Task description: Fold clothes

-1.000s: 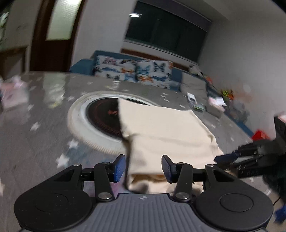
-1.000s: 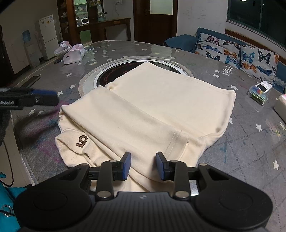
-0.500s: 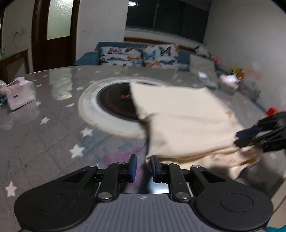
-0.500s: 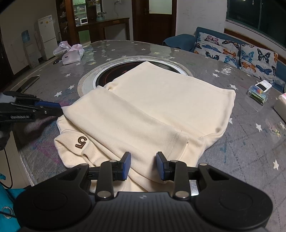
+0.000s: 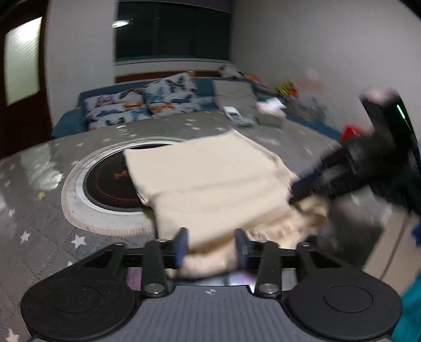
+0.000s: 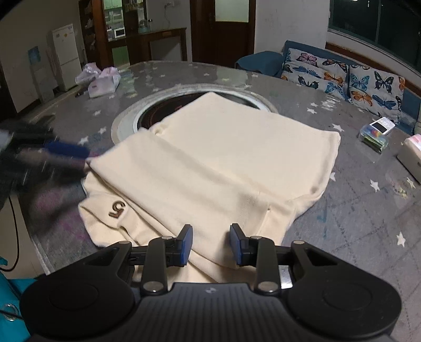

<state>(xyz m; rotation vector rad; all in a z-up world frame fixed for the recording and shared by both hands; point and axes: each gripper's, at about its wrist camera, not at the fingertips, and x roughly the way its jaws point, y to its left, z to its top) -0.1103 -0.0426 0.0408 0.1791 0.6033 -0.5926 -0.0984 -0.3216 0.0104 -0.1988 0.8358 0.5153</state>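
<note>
Cream garment [image 6: 223, 168], partly folded, lies on the grey table [image 6: 355, 215] over its round inset. Left gripper [image 5: 211, 246] and right gripper [image 6: 210, 244] both wide open at its near edge. Bare tabletop right.

A blue sofa [image 6: 265, 61] is running along the wall at two o'clock in the right wrist view, carrying butterfly-print cushions [image 6: 342, 76]. Above it a dark window [image 6: 376, 23] is showing only night. At twelve o'clock a dark wooden door [image 6: 223, 31] with a frosted pane is standing shut. A white fridge [image 6: 65, 55] is standing at ten o'clock beside dark shelving [image 6: 115, 29] (contents too small to read). White walls [image 5: 302, 47] are enclosing the room; a ceiling lamp is reflecting in the window glass [image 5: 121, 23].
</note>
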